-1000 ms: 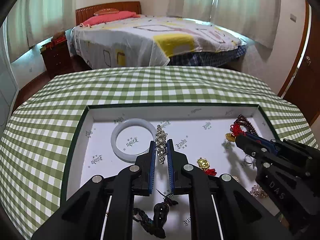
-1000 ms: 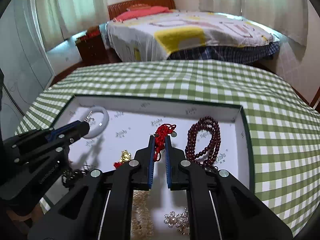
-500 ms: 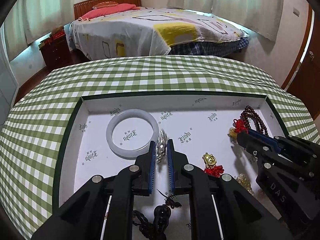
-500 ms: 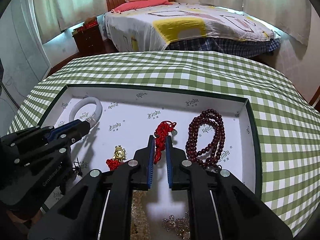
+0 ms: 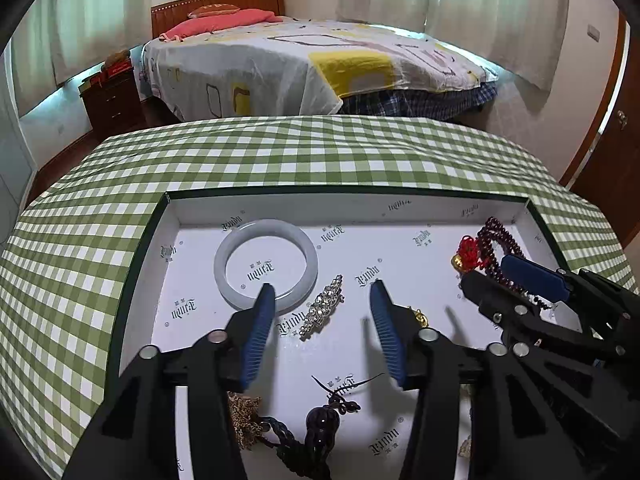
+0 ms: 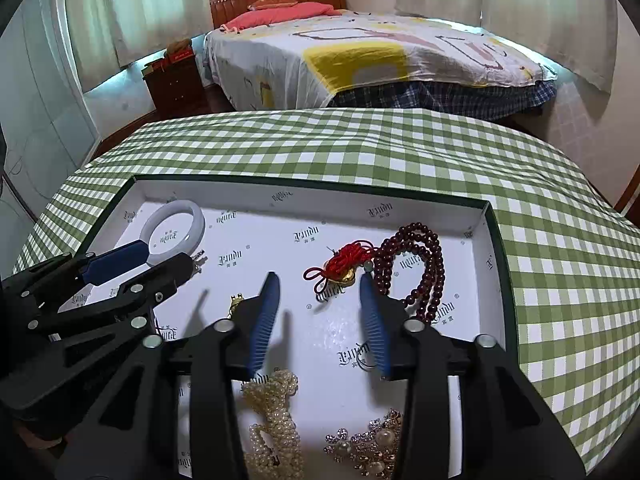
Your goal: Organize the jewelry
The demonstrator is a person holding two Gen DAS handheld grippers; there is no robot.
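The left gripper is opening, its blue fingers spreading with nothing pinched between them; the rhinestone brooch is lying loose on the white floor of the box just ahead, beside the pale jade bangle. The right gripper is opening too, its fingers parting around bare paper, with the red knotted cord charm resting just beyond their tips and touching the dark red bead strand. The brooch is looking light, stiff and spiky, best pinched across its narrow middle; the bangle is likely hard, slick and breakable, calling for a firm hold across its band. The cord is looking soft and limp, probably best taken at the knot. Pearls are lying near the camera, and the green checked bench is carrying the box
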